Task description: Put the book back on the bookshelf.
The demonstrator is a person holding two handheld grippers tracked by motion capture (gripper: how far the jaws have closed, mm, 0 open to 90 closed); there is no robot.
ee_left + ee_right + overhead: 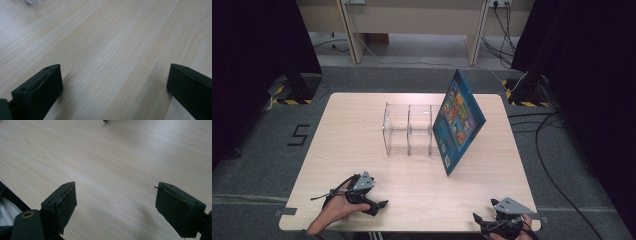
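Note:
A blue picture book [458,121] leans tilted against the right end of a clear acrylic rack [408,129] in the middle of the wooden table [362,165]. My left gripper [379,205] rests near the table's front left, held by a hand, jaws pointing right. In its own view the left gripper [113,77] stands open over bare wood, with a corner of the rack [33,2] at the top left. My right gripper [479,220] sits at the front right edge. Seen from its own camera, the right gripper [115,195] is open with nothing between its jaws, and a bit of the book [106,121] shows at the top.
Black curtains flank the table on both sides. Cables [552,150] run over the grey floor to the right. A stand base with striped tape [294,90] sits at the far left, another at the far right. A pale desk frame [412,25] stands behind.

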